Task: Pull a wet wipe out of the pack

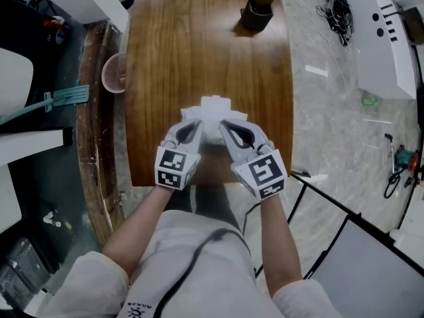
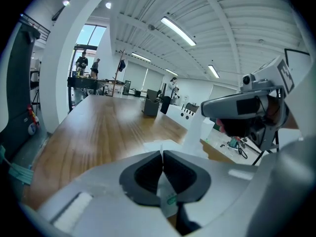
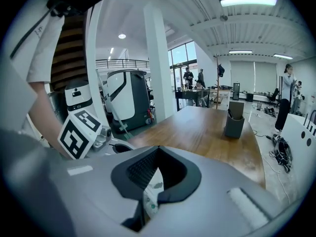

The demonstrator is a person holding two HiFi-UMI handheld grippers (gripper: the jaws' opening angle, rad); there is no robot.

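Now the left claw (image 2: pixel 162 154) and right claw (image 3: pixel 157 154) each pinch shut on the white pack (image 1: pixel 213 108).

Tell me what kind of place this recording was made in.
Probably an open-plan robotics lab or workshop: a long wooden table, a white machine housing beside loose cables on the stone floor, and rows of ceiling strip lights.
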